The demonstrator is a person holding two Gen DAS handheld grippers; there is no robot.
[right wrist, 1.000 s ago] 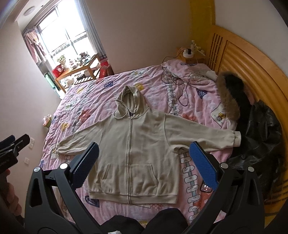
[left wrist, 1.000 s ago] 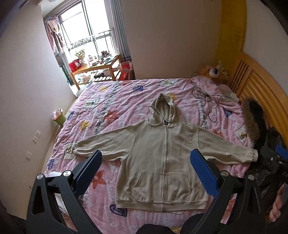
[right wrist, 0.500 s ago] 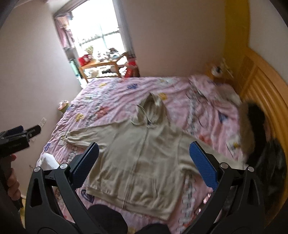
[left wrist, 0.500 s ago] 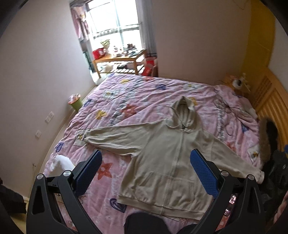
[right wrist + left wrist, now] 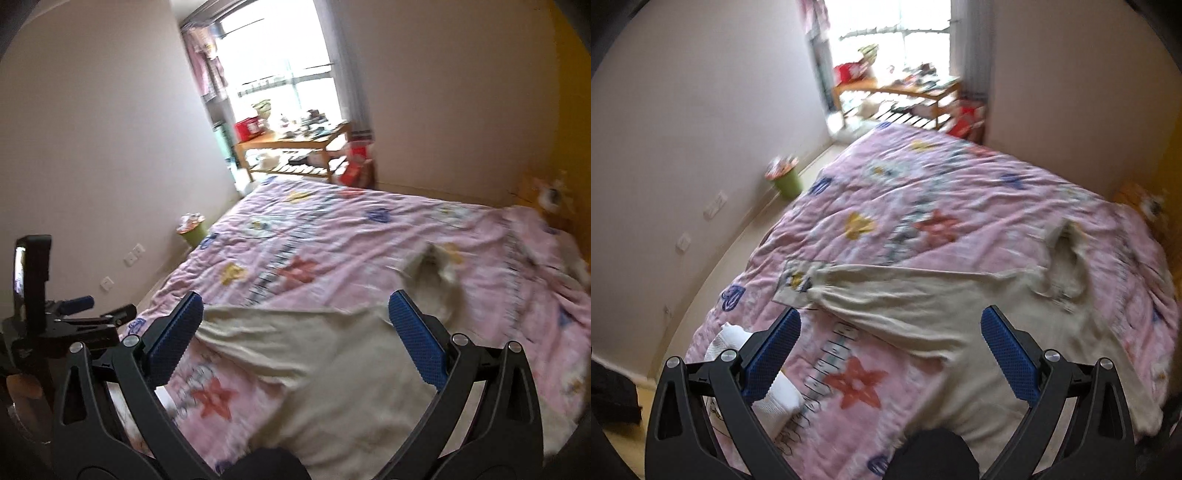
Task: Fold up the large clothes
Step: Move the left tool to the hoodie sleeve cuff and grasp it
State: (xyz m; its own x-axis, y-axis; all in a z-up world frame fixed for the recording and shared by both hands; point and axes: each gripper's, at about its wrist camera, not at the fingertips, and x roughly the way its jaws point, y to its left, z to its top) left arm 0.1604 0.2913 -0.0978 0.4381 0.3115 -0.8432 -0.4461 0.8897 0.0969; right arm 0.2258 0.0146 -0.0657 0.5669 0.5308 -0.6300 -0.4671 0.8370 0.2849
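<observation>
A beige zip hoodie (image 5: 960, 314) lies spread flat on the pink patterned bedspread (image 5: 923, 192), its left sleeve stretched out toward the bed's left side and its hood (image 5: 1067, 254) at the right. My left gripper (image 5: 890, 350) hovers open above the sleeve, nothing between its blue pads. In the right wrist view the hoodie (image 5: 332, 362) fills the lower middle. My right gripper (image 5: 295, 332) is open over it, holding nothing. The left gripper's body (image 5: 55, 325) shows at that view's left edge, with a hand on it.
A white folded cloth (image 5: 768, 384) sits near the bed's near left corner. A green bin (image 5: 786, 179) stands on the floor by the left wall. A wooden bench (image 5: 295, 147) with clutter is by the window. The bedside stand (image 5: 546, 199) is at the far right.
Both views have swung left and dropped closer to the bed; the hoodie's left sleeve now sits between the left gripper's fingers' line of sight. Both grippers remain open. Frames are motion-blurred.
</observation>
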